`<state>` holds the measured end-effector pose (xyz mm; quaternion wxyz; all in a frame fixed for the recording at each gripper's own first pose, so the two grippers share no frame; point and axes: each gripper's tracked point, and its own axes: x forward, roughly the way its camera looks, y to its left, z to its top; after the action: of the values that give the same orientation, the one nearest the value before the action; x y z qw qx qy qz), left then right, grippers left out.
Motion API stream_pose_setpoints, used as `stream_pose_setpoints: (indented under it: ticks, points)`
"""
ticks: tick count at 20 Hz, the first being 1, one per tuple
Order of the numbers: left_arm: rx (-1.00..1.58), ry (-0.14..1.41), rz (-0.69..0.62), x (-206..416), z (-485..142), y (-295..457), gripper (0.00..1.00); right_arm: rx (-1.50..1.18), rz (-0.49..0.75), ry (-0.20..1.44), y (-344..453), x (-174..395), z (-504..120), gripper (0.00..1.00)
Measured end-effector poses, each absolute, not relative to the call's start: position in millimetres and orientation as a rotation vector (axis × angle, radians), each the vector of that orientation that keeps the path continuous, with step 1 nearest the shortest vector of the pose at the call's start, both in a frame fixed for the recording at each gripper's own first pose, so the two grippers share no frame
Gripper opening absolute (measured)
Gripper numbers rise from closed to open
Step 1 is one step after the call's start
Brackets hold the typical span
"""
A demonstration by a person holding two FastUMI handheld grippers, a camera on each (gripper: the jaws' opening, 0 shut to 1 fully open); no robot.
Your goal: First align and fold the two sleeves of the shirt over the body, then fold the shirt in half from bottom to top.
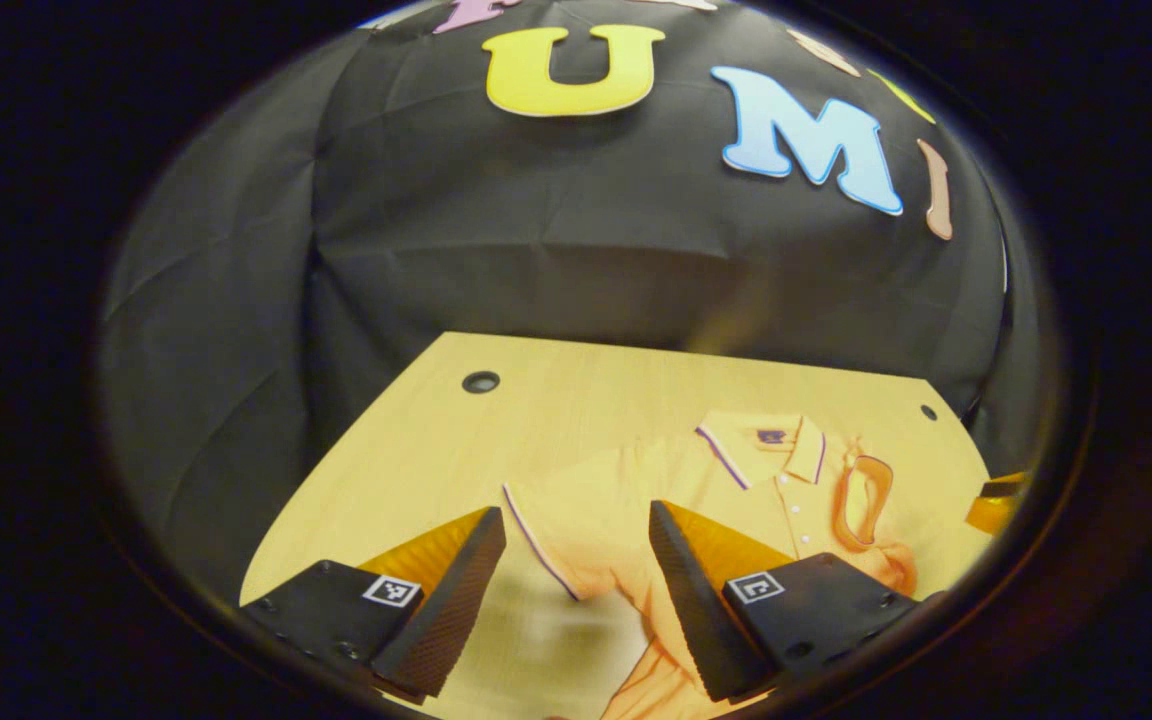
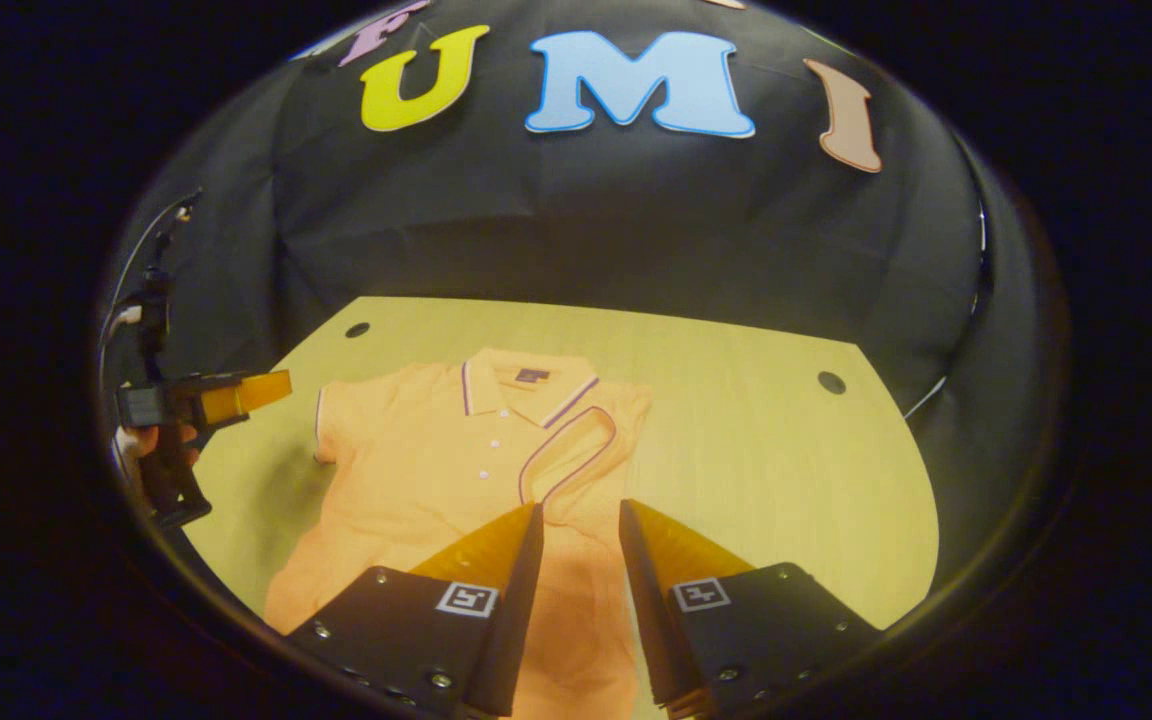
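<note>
Hovering with fingers apart, both the left tool (image 1: 576,570) and right tool (image 2: 581,570) face a soft, limp orange polo shirt (image 2: 436,470); pinch its sleeve hem.

one shirt (image 2: 436,480) on one table (image 2: 766,450); two grommet holes (image 2: 831,382); two grippers (image 2: 581,530).

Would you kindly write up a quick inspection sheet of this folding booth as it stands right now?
Surface: wooden table, with round holes near its far corners.
Job's things: orange polo shirt lying flat, collar toward the wall; one sleeve folded over the body, the other sleeve still spread out.
Clutter: nothing seen.
Grippers: left gripper open above the spread sleeve; right gripper open over the shirt body.
Cables: a cable behind the left gripper.
Surroundings: black cloth wall.
</note>
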<state>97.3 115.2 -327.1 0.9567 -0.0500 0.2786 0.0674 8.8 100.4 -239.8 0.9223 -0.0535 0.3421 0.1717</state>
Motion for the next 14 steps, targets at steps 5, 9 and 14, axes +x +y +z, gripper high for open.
stream_pose_setpoints:
  ticks: [5, 9, 14]
  points:
    - [-0.111, 0.665, 0.16, 110.8, -382.3, 120.0, 0.94, -0.059, 0.264, 0.735, 70.0, -10.0, -245.2, 0.49]
    - [-0.131, 0.74, 0.183, 107.8, -413.3, 124.7, 0.94, -0.049, 0.211, 0.763, 49.3, -20.6, -253.3, 0.49]
    - [-0.165, 0.808, 0.204, 100.7, -438.8, 126.5, 0.97, -0.035, 0.181, 0.782, 39.5, -23.5, -256.1, 0.49]
